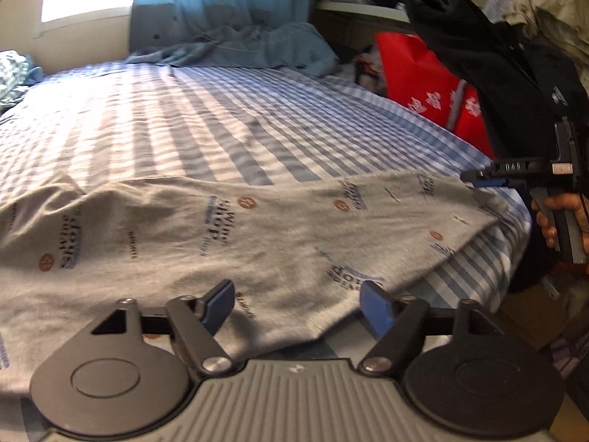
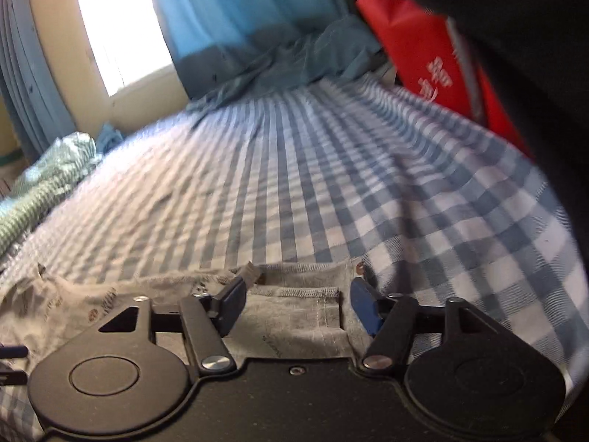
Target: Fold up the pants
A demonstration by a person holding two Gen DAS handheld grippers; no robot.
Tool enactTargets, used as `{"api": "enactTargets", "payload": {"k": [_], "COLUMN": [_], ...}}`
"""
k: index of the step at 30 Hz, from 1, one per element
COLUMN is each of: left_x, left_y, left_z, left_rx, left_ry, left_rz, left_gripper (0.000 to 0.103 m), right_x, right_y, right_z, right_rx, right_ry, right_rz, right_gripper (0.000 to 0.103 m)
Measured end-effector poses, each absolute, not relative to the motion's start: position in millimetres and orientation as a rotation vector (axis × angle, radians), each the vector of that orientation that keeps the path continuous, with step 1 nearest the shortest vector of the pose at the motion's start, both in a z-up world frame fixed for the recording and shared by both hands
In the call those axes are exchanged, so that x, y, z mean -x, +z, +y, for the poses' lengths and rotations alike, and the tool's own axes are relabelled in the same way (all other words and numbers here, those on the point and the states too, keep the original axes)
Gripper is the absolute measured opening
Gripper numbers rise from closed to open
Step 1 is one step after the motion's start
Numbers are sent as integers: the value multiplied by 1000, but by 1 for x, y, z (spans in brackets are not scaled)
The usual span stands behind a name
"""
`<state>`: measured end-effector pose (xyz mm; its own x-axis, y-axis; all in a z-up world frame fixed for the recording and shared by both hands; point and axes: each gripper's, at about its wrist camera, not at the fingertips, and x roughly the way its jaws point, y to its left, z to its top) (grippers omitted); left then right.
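Note:
Grey printed pants [image 1: 228, 235] lie spread across the blue checked bed sheet [image 1: 176, 125]. My left gripper [image 1: 298, 305] is open, just above the pants' near edge, holding nothing. My right gripper [image 2: 298, 302] is open over the waistband end of the pants [image 2: 294, 309], where a stitched pocket and a rivet show. In the left wrist view the right gripper [image 1: 478, 178] sits at the pants' far right corner, held by a hand.
A red bag [image 1: 423, 77] stands beside the bed on the right. Blue curtains [image 1: 221, 0] and a crumpled blue cloth [image 1: 250, 44] lie at the far end. A green patterned cloth [image 2: 44, 180] lies at the left. The bed edge drops off at the right.

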<state>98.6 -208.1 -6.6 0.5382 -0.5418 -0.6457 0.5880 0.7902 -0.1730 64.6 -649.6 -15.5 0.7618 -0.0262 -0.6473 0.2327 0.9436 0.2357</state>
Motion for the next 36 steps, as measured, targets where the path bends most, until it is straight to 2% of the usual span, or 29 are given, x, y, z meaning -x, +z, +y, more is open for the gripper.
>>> {"api": "enactTargets", "payload": {"k": [3, 7, 8, 10, 11, 13, 14, 15, 24, 30, 33, 34, 35, 36], "left_x": [-98, -101, -101, -103, -103, -104, -104, -104, -106, -111, -115, -117, -118, -119], "left_y": [-5, -6, -6, -6, -6, -6, -6, -5, 0, -4, -3, -2, -1, 1], "left_z": [-202, -196, -194, -191, -190, -187, -185, -184, -177, -167, -156, -151, -144, -136], "left_rx": [-78, -97, -96, -87, -82, -73, -72, -70, -74, -64, -42, -33, -21, -10], "left_ry": [-614, -568, -558, -546, -544, -538, -534, -533, -505, -461, -431, -422, -411, -397], "left_rz": [704, 690, 689, 690, 690, 687, 688, 688, 667, 692, 709, 713, 711, 706], "left_gripper": [93, 96, 96, 96, 96, 97, 97, 97, 98, 98, 98, 98, 98, 98], "right_x": [-74, -74, -73, -71, -70, -67, -66, -65, -71, -91, -90, -89, -89, -88], "right_y": [-23, -33, -34, -34, -34, -33, -33, -31, -6, -38, -45, -44, -42, -40], "right_z": [-654, -655, -654, -649, -647, -640, -638, -635, -637, -639, -634, -632, -630, -627], "right_rx": [-294, -306, -300, -277, -262, -216, -198, -177, -74, -54, -53, -47, -39, -26], "right_ry": [-157, -155, -162, -165, -169, -175, -181, -193, -268, -304, -327, -340, -355, -369], "right_rz": [734, 759, 754, 753, 756, 742, 737, 729, 645, 720, 691, 687, 685, 683], "right_gripper": [50, 50, 46, 29, 14, 13, 9, 1, 0, 0, 2, 3, 11, 23]}}
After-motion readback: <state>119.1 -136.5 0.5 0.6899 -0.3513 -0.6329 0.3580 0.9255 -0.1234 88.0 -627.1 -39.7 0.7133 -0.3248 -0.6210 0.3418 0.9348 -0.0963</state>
